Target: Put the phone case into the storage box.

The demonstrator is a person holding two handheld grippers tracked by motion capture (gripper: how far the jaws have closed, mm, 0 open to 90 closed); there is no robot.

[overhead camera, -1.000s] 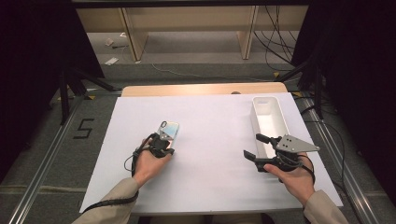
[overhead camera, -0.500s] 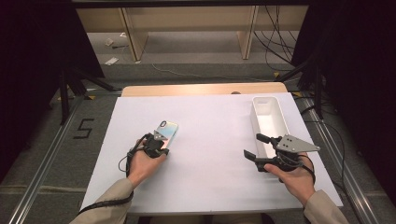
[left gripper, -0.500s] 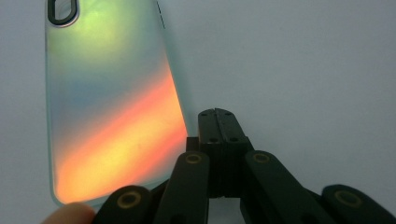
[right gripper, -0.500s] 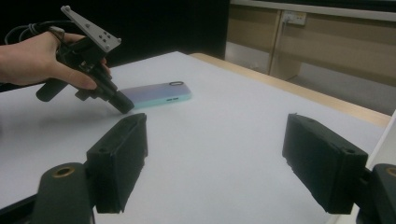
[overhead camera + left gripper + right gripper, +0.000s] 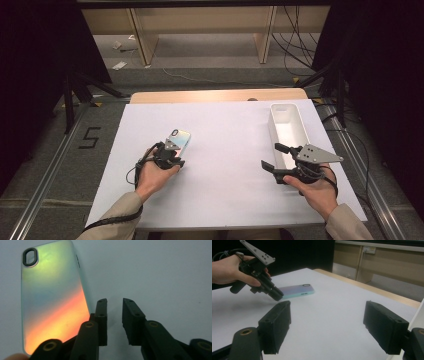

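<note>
- Phone case lies flat on the white table, left of centre
- Left gripper just beside its near end; jaws have just been opening, slightly apart, nothing between them
- Right gripper wide open, empty; beside a white tray

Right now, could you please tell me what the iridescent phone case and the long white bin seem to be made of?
Iridescent phone case: probably glossy plastic with a holographic film; its colour shifts from green to orange, with a dark-rimmed camera cutout.
Long white rectangular bin: likely matte moulded plastic, judging by its thin, even, rounded walls.
</note>
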